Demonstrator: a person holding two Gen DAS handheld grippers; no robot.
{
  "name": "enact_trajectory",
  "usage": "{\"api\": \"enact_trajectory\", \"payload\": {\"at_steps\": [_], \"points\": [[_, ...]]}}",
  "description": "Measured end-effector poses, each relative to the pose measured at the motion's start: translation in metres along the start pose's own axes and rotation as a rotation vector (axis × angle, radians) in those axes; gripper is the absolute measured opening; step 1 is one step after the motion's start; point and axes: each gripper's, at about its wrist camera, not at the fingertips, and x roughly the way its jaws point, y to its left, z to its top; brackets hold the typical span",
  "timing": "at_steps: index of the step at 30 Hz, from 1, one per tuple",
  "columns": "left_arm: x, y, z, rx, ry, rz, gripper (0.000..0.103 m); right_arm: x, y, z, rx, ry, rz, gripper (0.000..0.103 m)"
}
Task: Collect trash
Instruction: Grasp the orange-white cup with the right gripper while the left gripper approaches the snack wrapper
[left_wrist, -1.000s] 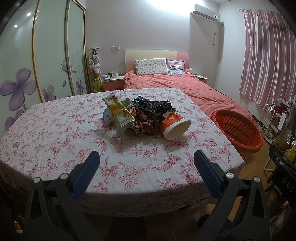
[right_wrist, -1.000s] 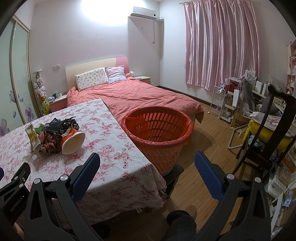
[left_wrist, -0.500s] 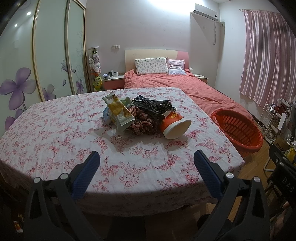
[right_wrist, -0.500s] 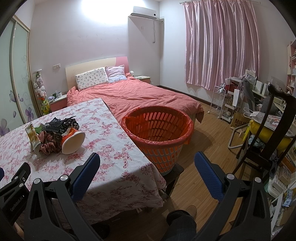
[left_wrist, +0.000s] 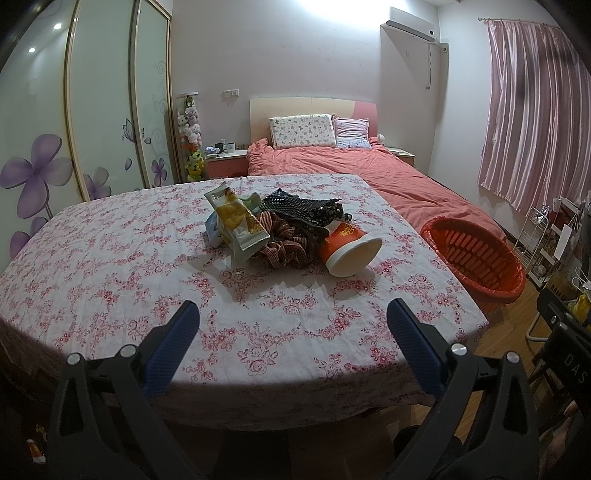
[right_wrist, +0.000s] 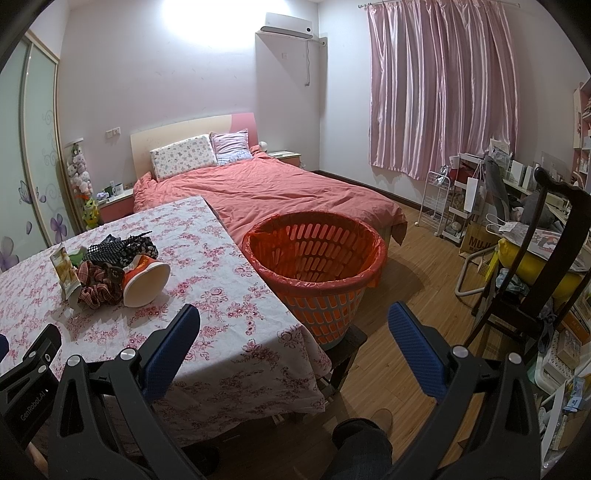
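Your left gripper (left_wrist: 291, 325) spread, empty | right gripper (right_wrist: 293, 326) spread | trash pile (left_wrist: 288, 232) mid-worktop (left_wrist: 110, 280) | orange basket (right_wrist: 314, 266) beside worktop edge, bed (right_wrist: 280, 192) behind

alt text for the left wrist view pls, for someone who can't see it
The open left gripper hovers over a floral-clothed table facing a pile of trash: snack wrappers, crumpled cloth and a tipped orange cup. An orange basket stands at the table's right.

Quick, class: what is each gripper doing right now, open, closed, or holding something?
Left gripper: open, holding nothing, above the near edge of the table.
Right gripper: open, holding nothing, near the orange basket.
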Motion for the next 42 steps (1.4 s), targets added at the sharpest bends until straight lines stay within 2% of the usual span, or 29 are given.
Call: {"api": "enact_trajectory", "payload": {"at_steps": [18, 23, 29, 34, 40, 41, 42], "points": [[0.009, 0.006, -0.003, -0.020, 0.016, 0.018, 0.099, 0.004, 0.005, -0.001, -0.008, -0.008, 0.012, 0.101], [0.029, 0.025, 0.005, -0.068, 0.043, 0.040, 0.099, 0.020, 0.016, 0.009, -0.020, -0.012, 0.076, 0.101], [0.055, 0.058, 0.019, -0.144, 0.062, 0.070, 0.099, 0.051, 0.041, 0.016, -0.024, 0.028, 0.200, 0.101], [0.080, 0.079, 0.035, -0.171, 0.055, 0.107, 0.099, 0.073, 0.077, 0.020, -0.071, 0.047, 0.266, 0.095], [0.113, 0.093, 0.053, -0.188, 0.067, 0.105, 0.099, 0.104, 0.119, 0.025, -0.148, 0.082, 0.316, 0.090], [0.120, 0.095, 0.056, -0.185, 0.069, 0.109, 0.099, 0.111, 0.121, 0.025, -0.146, 0.107, 0.319, 0.088], [0.125, 0.095, 0.058, -0.182, 0.074, 0.115, 0.099, 0.118, 0.124, 0.025, -0.132, 0.149, 0.333, 0.080]]}}
